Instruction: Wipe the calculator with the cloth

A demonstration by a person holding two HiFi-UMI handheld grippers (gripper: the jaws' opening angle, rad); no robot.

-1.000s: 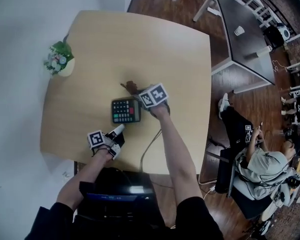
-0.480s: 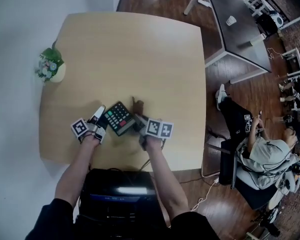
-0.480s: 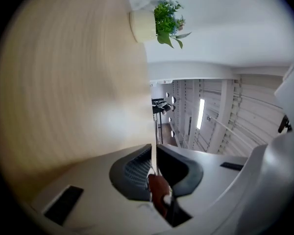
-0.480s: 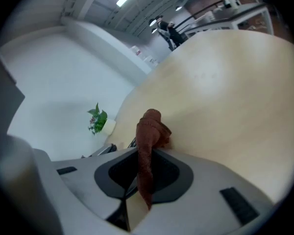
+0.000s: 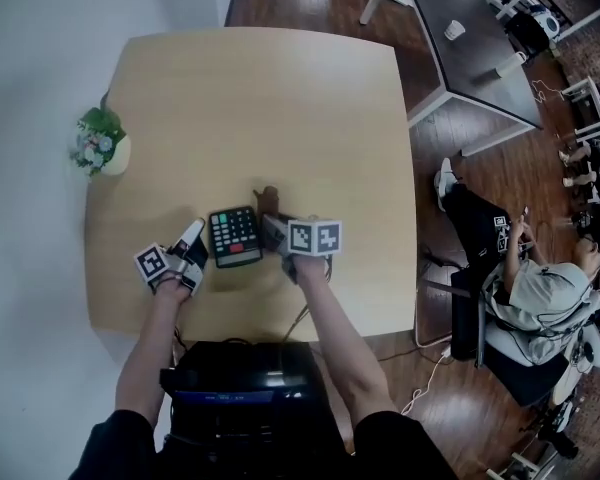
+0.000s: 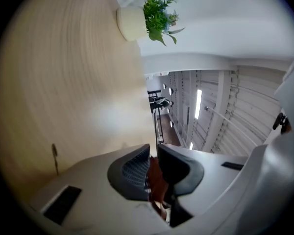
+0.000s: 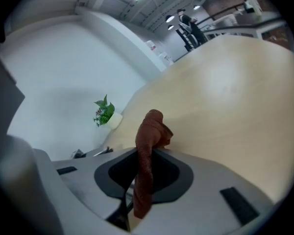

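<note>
**Wipe step: cloth at the calculator, calculator not braced**

The plant (image 5: 102, 146) is sitting at the left edge of the surface (image 5: 280, 98), well apart from the work. The left tongs (image 5: 194, 233) are opening. The gap is narrow, with no cloth or calculator between the tips, and they are pointing level just beside the left side of the calculator (image 5: 234, 236). The calculator is lying flat, keys up, between the two tongs and near the front edge. The right tongs (image 5: 270, 223) are clamping the cloth (image 5: 268, 196), which is sticking out past the tips by the calculator's far right corner.

Judgement: the left tongs should be steadying the calculator while the cloth is dragging flat over the keys. Strokes should be running away from the front edge. The far and right parts of the surface are offering open room.
</note>
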